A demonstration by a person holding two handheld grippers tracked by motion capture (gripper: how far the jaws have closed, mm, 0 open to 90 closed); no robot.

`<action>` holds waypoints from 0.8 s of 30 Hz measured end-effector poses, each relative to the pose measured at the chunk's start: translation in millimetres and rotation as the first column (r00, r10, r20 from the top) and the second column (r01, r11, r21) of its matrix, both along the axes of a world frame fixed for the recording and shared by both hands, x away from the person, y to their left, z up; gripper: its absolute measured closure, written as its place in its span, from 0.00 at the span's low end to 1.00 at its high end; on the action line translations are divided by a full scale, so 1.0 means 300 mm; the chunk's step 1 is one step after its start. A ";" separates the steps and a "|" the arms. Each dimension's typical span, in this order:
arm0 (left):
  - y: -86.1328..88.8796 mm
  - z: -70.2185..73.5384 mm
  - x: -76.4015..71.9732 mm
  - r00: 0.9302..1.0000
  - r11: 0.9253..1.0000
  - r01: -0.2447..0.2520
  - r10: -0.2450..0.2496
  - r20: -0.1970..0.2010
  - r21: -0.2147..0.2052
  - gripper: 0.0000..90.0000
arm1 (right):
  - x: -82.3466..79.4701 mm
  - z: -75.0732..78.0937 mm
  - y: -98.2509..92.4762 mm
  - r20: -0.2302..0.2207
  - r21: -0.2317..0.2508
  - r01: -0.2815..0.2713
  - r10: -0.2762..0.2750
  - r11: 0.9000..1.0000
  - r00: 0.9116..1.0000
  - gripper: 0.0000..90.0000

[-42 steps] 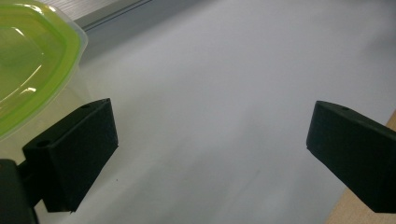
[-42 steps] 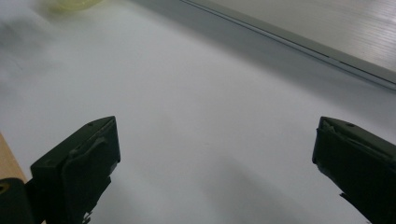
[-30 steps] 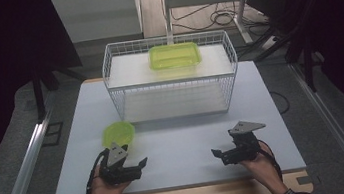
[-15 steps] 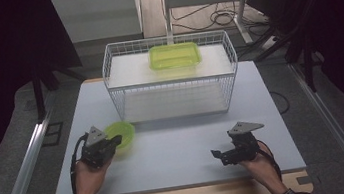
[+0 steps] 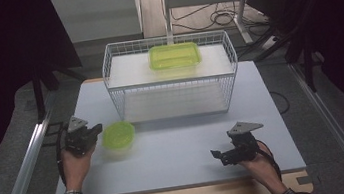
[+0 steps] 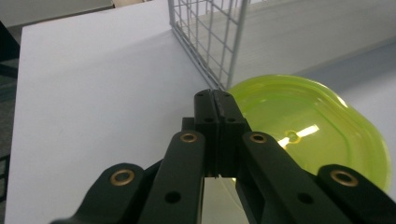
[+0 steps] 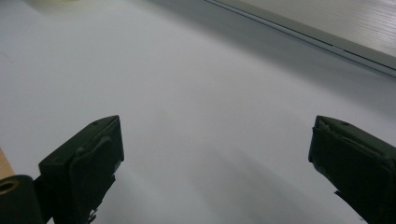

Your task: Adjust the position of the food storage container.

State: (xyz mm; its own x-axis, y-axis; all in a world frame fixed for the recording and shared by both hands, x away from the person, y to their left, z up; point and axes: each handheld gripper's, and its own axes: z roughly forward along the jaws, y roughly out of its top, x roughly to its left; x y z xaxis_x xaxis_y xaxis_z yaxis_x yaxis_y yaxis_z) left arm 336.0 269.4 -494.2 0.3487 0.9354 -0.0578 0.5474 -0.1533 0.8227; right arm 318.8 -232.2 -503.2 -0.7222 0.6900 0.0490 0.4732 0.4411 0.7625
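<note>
Two black handheld grippers work one white table (image 5: 177,152): left gripper (image 5: 95,131) clenched empty beside one round translucent green plastic bowl (image 5: 118,135); right gripper (image 5: 216,154) released. One rectangular green plastic container (image 5: 174,56) sits atop one white wire basket (image 5: 173,84).

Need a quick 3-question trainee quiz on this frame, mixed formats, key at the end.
1. True or false: the left tool is shut with nothing between its jaws.
2. The rectangular green container sits: A) on top of the wire basket, B) on the white board beside the right tool, C) in a hand.
3. Fill in: the round green lid lies beside the ____ tool.

Key: 1 true; 2 A; 3 left.
</note>
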 end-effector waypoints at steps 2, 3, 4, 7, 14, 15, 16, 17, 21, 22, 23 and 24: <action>-0.001 -0.015 0.016 1.000 1.000 -0.010 0.010 -0.009 0.007 1.00 | 0.001 -0.001 -0.001 -0.002 -0.001 0.001 -0.001 1.000 1.000 0.04; -0.002 -0.023 0.023 1.000 1.000 -0.014 0.015 -0.015 0.014 1.00 | 0.001 -0.002 -0.001 -0.003 -0.002 0.001 -0.001 1.000 1.000 0.04; -0.004 -0.031 0.029 1.000 1.000 -0.020 0.021 -0.021 0.020 1.00 | 0.001 -0.002 -0.001 -0.004 -0.004 0.002 -0.002 1.000 1.000 0.04; -0.008 -0.047 0.037 0.999 0.999 -0.024 0.025 -0.031 0.033 1.00 | 0.001 -0.003 0.000 -0.004 -0.009 0.000 0.000 1.000 1.000 0.04; -0.019 -0.065 0.042 0.998 0.999 -0.024 0.026 -0.054 0.036 1.00 | 0.001 -0.006 0.002 -0.009 -0.021 -0.005 0.005 1.000 1.000 0.04; -0.022 -0.065 0.041 0.998 0.999 -0.023 0.025 -0.052 0.036 0.99 | 0.000 -0.006 0.002 -0.009 -0.020 -0.005 0.005 1.000 1.000 0.04; -0.027 -0.065 0.040 0.998 0.999 -0.020 0.022 -0.054 0.039 0.99 | 0.001 -0.006 0.003 -0.009 -0.021 -0.006 0.005 1.000 1.000 0.04; -0.032 -0.066 0.039 0.998 0.999 -0.019 0.021 -0.051 0.038 0.99 | 0.001 -0.006 0.002 -0.011 -0.022 -0.006 0.006 1.000 1.000 0.04; -0.052 -0.065 0.033 0.998 1.000 -0.004 0.005 -0.055 0.028 1.00 | 0.002 -0.008 0.002 -0.013 -0.024 -0.006 0.006 1.000 1.000 0.04; -0.060 -0.066 0.032 0.999 1.000 -0.004 0.005 -0.053 0.021 1.00 | 0.001 -0.007 0.002 -0.014 -0.025 -0.007 0.007 1.000 1.000 0.04; -0.066 -0.065 0.030 0.998 1.000 0.003 -0.002 -0.056 0.020 1.00 | 0.000 -0.007 0.003 -0.012 -0.024 -0.008 0.008 1.000 1.000 0.04; -0.075 -0.065 0.028 0.998 1.000 0.010 -0.009 -0.056 0.017 1.00 | 0.000 -0.007 0.003 -0.011 -0.023 -0.009 0.009 1.000 1.000 0.04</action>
